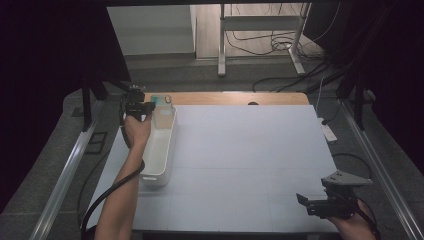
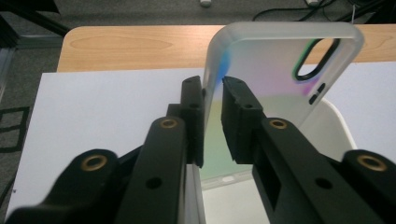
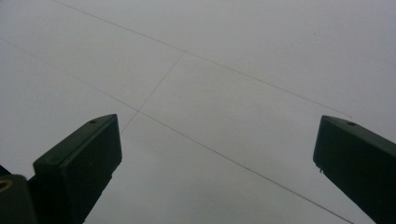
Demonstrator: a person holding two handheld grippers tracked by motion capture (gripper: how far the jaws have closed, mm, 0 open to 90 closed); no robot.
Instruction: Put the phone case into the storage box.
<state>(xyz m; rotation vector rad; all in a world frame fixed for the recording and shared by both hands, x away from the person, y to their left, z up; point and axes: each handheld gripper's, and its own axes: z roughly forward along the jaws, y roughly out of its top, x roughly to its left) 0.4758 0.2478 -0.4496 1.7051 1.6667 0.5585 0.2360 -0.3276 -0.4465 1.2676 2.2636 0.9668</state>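
Bin (image 1: 159,165) along bench (image 1: 250,160) left edge, long side running front to back. Phone case (image 1: 162,111) at bin's far end. Right tongs (image 1: 306,201) over near-right corner.

The high view is dim and soft, dark at its left and right edges; the bench (image 1: 240,150) is evenly lit, without glare. Both gripper views blur their near jaws.

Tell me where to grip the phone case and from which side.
Grip the phone case on its long side edge, the way the left gripper has it now: jaws closed across the thin wall, one inside, one outside. It stands upright over the white bin, camera cutout up, so coming from the side looks best. The flat back is too wide for the jaws; the rim is thin and stiff.
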